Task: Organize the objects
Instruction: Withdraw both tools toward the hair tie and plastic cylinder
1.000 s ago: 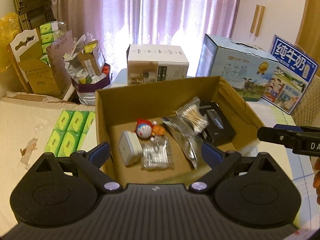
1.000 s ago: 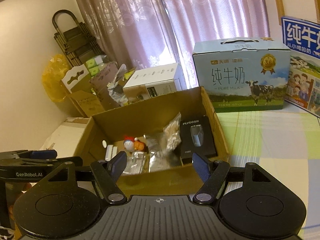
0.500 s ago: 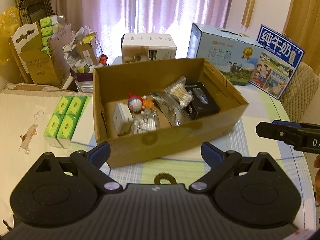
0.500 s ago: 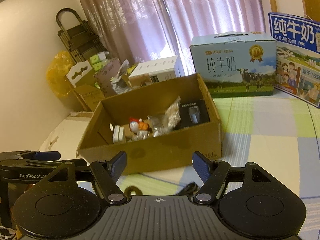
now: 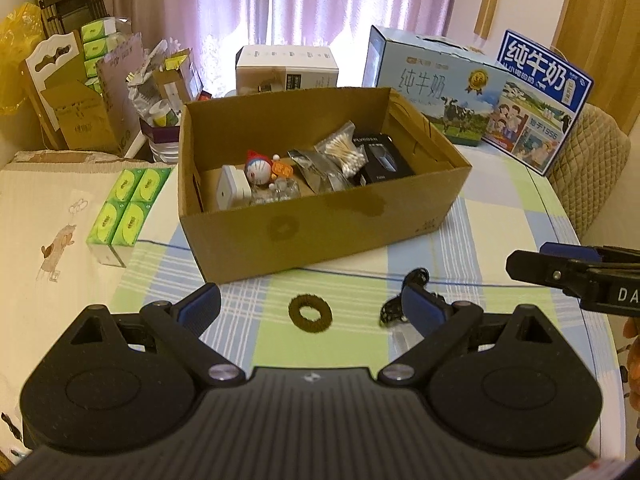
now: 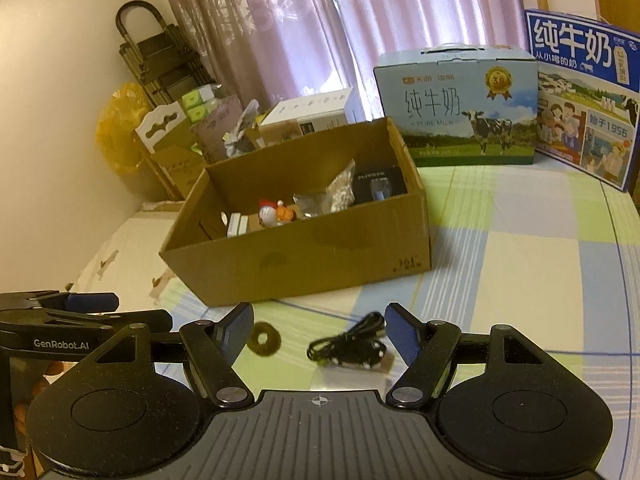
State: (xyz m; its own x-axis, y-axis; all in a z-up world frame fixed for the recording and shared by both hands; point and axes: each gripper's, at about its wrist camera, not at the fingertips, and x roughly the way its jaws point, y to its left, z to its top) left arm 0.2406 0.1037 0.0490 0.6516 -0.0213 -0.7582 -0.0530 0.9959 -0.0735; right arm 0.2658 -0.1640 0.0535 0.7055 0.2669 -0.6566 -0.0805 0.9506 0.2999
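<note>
A: Two things lie loose on the checked tablecloth (image 5: 500,240), both on the near side of the cardboard box (image 5: 320,232). Leftmost, off on the cream cloth, is a pack of green tissues (image 5: 126,208), well apart from everything else.

B: And the left gripper (image 5: 310,307)?

A: Jaws spread, nothing between the pads. The brown hair ring (image 5: 311,313) lies flat on the cloth in line with its gap. Further right, the black coiled cable (image 6: 348,350) sits partly in a clear sleeve, in front of the right gripper (image 6: 320,330), which is also spread wide and empty.

B: What could go wrong?

A: My guess is the ring: it is thin and flat, so the pads may slide over it or pinch the cloth along with it. The cable is springy; grabbed by one loop, it could uncoil, trail, and snag the box's front wall.

B: Anything else?

A: The two grippers sit close side by side, so they could knock together. The box already holds a toy figure (image 5: 260,170), cotton swabs (image 5: 346,154) and a black carton (image 5: 380,158), so a careless drop may land on those.
</note>
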